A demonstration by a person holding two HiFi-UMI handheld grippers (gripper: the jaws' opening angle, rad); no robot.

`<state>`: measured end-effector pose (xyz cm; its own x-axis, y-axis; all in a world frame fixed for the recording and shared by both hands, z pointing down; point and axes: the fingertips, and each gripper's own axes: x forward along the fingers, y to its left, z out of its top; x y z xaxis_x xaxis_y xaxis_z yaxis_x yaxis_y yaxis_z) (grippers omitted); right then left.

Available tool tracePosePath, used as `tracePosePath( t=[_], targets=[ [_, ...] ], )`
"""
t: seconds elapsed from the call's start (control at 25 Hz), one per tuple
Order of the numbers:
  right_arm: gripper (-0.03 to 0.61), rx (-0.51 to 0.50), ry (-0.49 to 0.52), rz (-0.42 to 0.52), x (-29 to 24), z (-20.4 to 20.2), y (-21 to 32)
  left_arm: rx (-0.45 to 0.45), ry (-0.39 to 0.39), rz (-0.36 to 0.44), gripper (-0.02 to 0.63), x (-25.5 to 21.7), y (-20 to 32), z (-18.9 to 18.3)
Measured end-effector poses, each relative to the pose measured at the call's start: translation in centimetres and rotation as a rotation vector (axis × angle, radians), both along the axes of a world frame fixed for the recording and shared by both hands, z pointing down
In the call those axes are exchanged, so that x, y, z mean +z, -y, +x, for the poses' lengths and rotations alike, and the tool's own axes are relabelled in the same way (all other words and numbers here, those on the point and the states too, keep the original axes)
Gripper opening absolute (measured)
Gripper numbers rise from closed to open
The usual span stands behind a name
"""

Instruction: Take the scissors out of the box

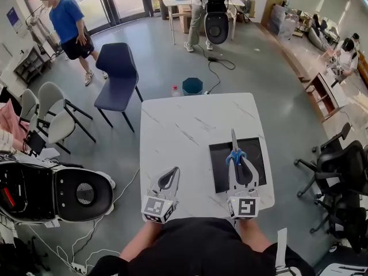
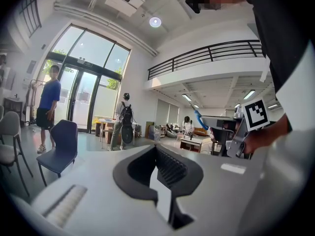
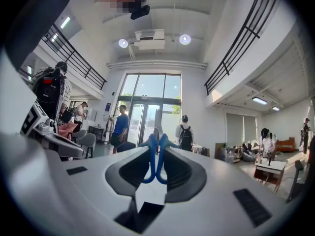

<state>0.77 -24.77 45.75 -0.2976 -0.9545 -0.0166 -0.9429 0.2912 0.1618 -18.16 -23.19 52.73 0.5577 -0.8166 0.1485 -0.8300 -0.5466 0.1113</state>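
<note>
The scissors [image 1: 234, 153] have blue handles and grey blades that point away from me. My right gripper [image 1: 237, 164] is shut on the handles and holds them above the flat black box [image 1: 221, 174], which lies on the right side of the white marble table [image 1: 184, 125]. In the right gripper view the blue handle loops [image 3: 155, 157] sit pinched between the jaws of the right gripper [image 3: 156, 167]. My left gripper [image 1: 168, 179] is shut and empty over the table's front left. In the left gripper view its closed jaws [image 2: 158, 170] face across the table, and the held scissors [image 2: 199, 118] show at the right.
A dark blue chair [image 1: 118, 73] and a teal bin [image 1: 192, 86] stand beyond the table's far edge. Grey chairs [image 1: 54, 117] and a black-and-white machine [image 1: 63, 194] are on the left. Black office chairs [image 1: 339, 168] are on the right. A person in blue [image 1: 69, 30] stands far left.
</note>
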Motion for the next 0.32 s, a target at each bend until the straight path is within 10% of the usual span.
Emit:
tracePosePath(
  t=[0.32],
  targets=[
    [0.094, -0.001, -0.067, 0.018, 0.03, -0.17, -0.35, 0.004, -0.003, -0.013, 0.009, 0.41, -0.28, 0.37]
  ],
)
